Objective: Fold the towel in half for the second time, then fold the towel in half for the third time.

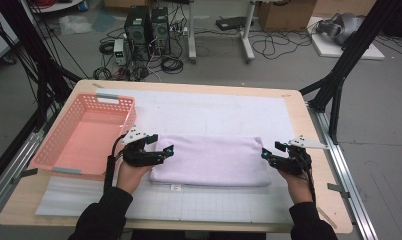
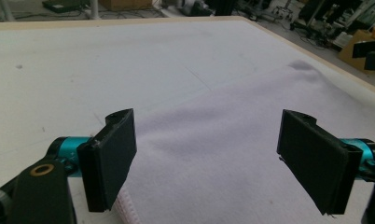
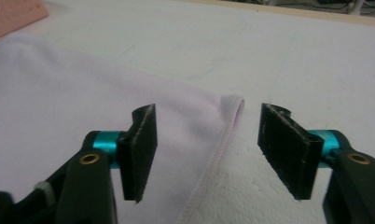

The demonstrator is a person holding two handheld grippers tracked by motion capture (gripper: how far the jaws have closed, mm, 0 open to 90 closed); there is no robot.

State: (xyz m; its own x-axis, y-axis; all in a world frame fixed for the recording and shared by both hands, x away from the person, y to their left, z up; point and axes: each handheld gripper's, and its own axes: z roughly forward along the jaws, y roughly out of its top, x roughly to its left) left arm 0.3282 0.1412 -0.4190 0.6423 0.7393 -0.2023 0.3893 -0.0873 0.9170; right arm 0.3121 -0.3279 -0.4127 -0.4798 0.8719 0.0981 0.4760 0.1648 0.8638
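A folded pale lilac towel lies flat on the white mat in the middle of the table. My left gripper hovers at the towel's left end, jaws wide apart, with nothing between them; in the left gripper view the towel stretches away beneath the open left gripper. My right gripper sits at the towel's right end, also open. In the right gripper view the towel's hemmed corner lies below the gap of the right gripper, untouched by the pads.
A pink plastic basket stands at the table's left, close to my left hand. The white mat covers most of the wooden table. Black frame legs and cables stand beyond the far edge.
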